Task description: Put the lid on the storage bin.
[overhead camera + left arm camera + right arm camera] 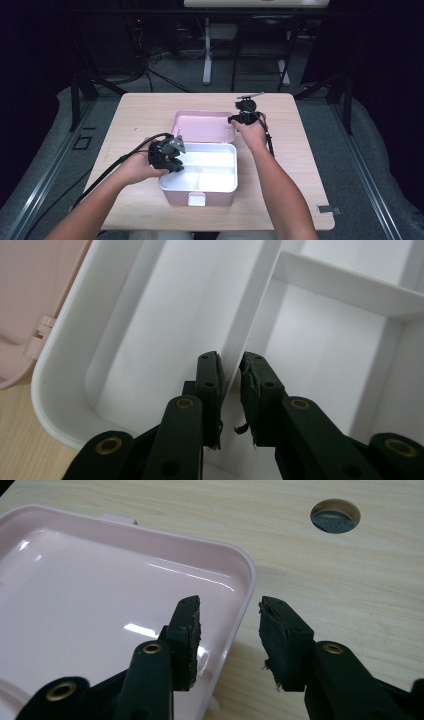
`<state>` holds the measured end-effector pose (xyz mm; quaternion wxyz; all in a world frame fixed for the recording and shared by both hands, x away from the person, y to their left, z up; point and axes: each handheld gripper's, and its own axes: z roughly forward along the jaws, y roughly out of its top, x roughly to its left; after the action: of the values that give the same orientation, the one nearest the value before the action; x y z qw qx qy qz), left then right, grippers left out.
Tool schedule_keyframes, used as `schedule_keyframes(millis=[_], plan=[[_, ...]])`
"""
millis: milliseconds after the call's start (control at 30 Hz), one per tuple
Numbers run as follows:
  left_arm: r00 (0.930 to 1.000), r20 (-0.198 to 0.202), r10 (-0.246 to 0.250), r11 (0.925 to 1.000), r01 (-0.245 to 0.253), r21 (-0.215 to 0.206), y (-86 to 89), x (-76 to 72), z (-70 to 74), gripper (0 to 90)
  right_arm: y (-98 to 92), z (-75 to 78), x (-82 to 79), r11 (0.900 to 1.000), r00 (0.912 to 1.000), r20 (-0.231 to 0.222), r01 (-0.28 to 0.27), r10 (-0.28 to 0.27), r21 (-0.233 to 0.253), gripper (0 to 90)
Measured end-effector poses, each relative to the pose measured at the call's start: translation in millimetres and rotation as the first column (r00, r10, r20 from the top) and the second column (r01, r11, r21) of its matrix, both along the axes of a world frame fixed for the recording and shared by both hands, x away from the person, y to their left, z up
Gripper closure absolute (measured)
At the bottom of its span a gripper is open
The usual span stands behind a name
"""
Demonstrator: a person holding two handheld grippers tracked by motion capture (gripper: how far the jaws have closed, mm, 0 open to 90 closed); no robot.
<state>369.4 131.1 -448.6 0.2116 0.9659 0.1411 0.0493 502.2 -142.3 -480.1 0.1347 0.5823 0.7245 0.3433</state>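
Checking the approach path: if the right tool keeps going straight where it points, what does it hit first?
Most likely the rim of the pink lid: the right tool is open with its jaws astride that edge, one over the lid's inside, one over the wooden table. Height above the rim is unclear.

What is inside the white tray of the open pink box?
The white tray holds nothing visible; only its dividers split it into bare compartments. The left gripper straddles one divider wall and hides a little of the floor below. What lies under the tray is covered.
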Motion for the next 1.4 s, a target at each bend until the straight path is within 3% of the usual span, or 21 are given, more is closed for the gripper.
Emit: schedule_keyframes(millis=[100, 433, 700, 1067, 1400], plan=[[1.0000, -0.002, 0.005, 0.9999, -0.005, -0.016, 1.5, -0.2, -0.8, 78.2, 0.8, -3.9, 2.8, 1.000, 0.9999, -0.009, 0.013, -0.013, 0.004, 62.7], [1.0000, 0.003, 0.006, 0.9999, -0.006, -0.010, 0.9, -0.8, -0.7, 78.2, 1.2, -9.2, 5.6, 0.998, 0.9962, -0.071, 0.054, -0.051, 0.037, 73.1], [1.0000, 0.000, 0.007, 1.0000, -0.007, -0.005, 0.2, -0.5, -0.3, 78.2, 2.6, -8.3, 5.5, 0.996, 0.9929, -0.089, 0.083, -0.079, 0.044, 77.2], [1.0000, 0.002, 0.009, 1.0000, -0.009, -0.003, -0.3, -0.9, -0.2, 78.2, 4.3, -5.6, 4.7, 0.992, 0.9897, -0.093, 0.114, -0.109, 0.049, 79.3], [1.0000, 0.001, 0.005, 1.0000, -0.005, -0.002, -0.3, -0.5, -0.1, 78.2, 10.2, 0.7, 0.1, 0.991, 0.9898, -0.047, 0.135, -0.135, 0.014, 81.8]])
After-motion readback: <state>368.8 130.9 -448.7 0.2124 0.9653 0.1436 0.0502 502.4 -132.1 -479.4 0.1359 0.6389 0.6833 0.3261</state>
